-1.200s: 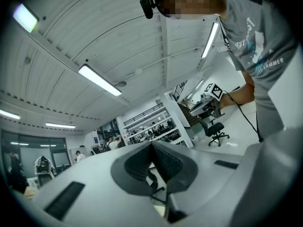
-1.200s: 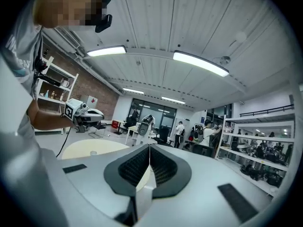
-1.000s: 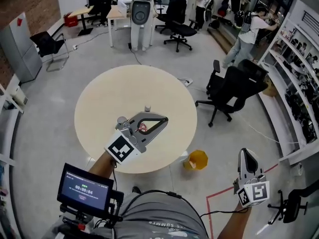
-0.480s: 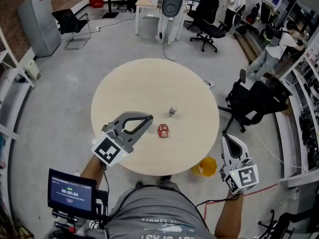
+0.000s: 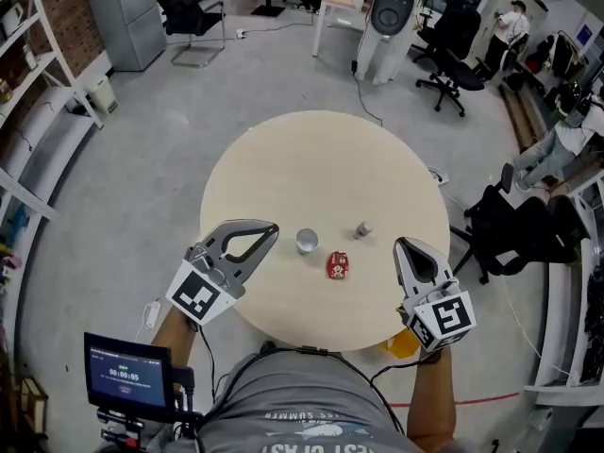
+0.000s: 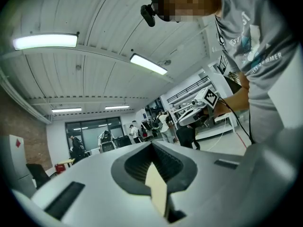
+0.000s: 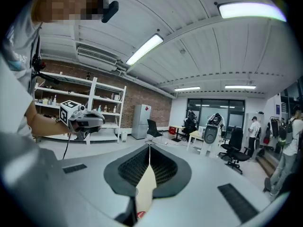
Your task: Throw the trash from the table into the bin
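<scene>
Both claws have swung in to the round beige table (image 5: 321, 159): my right claw (image 5: 404, 246) up from beside the yellow bin (image 5: 394, 345), my left claw (image 5: 269, 229) off the crumpled red wrapper (image 5: 337, 265). Both are pinched shut, holding nothing. The wrapper now lies between them, a silver cup (image 5: 307, 242) uncovered just right of the left tip, so nothing binned yet

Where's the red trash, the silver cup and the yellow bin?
red trash (image 5: 337, 265), head view, its middle.
silver cup (image 5: 307, 242), head view, its open top.
yellow bin (image 5: 400, 345), head view, the edge peeking past the table.
</scene>
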